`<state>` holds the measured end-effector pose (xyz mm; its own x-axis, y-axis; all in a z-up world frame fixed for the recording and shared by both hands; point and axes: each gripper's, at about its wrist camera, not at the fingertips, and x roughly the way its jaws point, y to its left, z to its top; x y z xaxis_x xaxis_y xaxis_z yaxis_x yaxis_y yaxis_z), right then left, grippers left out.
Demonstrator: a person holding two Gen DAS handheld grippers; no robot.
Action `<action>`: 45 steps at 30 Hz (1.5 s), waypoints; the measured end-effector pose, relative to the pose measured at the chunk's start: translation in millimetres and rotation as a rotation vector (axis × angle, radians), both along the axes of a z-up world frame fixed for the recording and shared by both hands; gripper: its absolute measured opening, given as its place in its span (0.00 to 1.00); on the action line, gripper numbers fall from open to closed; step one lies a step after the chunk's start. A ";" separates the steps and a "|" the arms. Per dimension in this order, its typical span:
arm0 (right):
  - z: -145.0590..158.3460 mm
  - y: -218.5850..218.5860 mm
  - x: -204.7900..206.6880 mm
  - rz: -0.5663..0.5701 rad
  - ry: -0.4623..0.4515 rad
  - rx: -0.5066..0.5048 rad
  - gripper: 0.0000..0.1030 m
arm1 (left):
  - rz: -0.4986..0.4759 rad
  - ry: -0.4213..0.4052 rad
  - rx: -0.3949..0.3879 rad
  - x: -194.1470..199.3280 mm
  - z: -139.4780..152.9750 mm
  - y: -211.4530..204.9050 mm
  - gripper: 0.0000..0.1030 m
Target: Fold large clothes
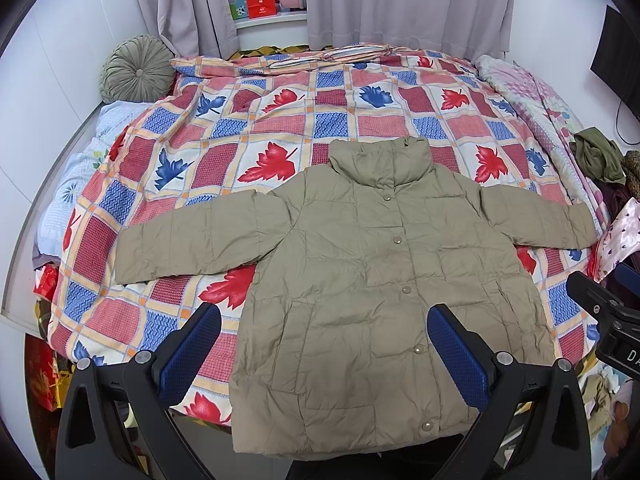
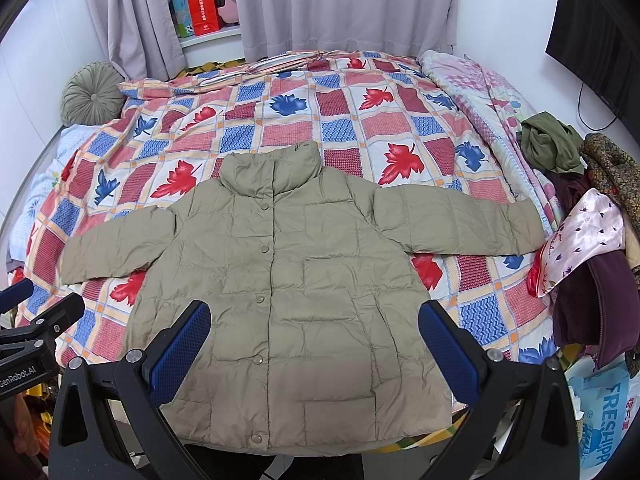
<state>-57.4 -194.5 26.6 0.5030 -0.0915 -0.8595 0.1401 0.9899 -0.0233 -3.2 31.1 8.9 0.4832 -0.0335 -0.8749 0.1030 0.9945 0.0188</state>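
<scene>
Jacket [image 1: 360, 280] lies flat below left gripper [image 1: 324, 340] and right gripper [image 2: 314, 336], both spread wide

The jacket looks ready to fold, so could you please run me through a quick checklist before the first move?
1. Jacket lies flat, front up: ok.
2. Snaps closed down the front: ok.
3. Both sleeves spread outward, untwisted: ok.
4. Left hand-held gripper open, holding nothing: ok.
5. Right hand-held gripper open, holding nothing: ok.
6. Clothes pile clear of the sleeve on that side: not ok, the cuff reaches the pile's edge; contact cannot be told.
</scene>
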 end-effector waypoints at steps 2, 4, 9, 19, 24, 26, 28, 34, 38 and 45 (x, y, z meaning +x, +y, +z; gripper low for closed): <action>-0.3 0.7 0.4 -0.001 -0.001 0.000 1.00 | -0.001 0.000 0.001 0.0 -0.1 0.1 1.00; -0.1 -0.2 0.0 -0.001 0.000 0.000 1.00 | -0.001 0.001 0.000 -0.4 -0.3 0.7 1.00; -0.2 0.6 0.3 -0.001 0.000 0.000 1.00 | 0.000 0.000 0.000 -0.1 -0.3 0.3 1.00; -0.1 0.1 -0.1 -0.002 0.000 0.001 1.00 | -0.002 0.000 0.000 -0.4 -0.5 1.2 1.00; -0.7 0.9 0.6 -0.001 0.000 0.001 1.00 | -0.001 0.002 0.000 -0.6 -0.7 1.6 1.00; -0.8 1.3 0.8 -0.001 0.000 0.001 1.00 | -0.001 0.002 0.000 -0.6 -0.7 1.6 1.00; -0.7 0.1 0.2 -0.001 0.000 0.001 1.00 | -0.002 0.001 -0.001 0.1 -0.7 0.7 1.00; 1.1 12.9 3.5 0.004 0.010 0.002 1.00 | -0.007 0.014 -0.007 -9.1 -6.5 1.8 1.00; -0.5 14.3 8.1 0.004 0.026 0.007 1.00 | 0.004 0.043 -0.015 -9.8 -16.3 9.1 1.00; -19.4 28.9 25.8 0.005 0.061 0.015 1.00 | 0.065 0.111 -0.068 16.7 -43.0 50.4 1.00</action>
<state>-31.6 -165.7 7.2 0.4501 -0.0757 -0.8898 0.1339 0.9909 -0.0165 13.5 81.5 -34.1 0.3869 -0.0667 -0.9197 0.0361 0.9977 -0.0571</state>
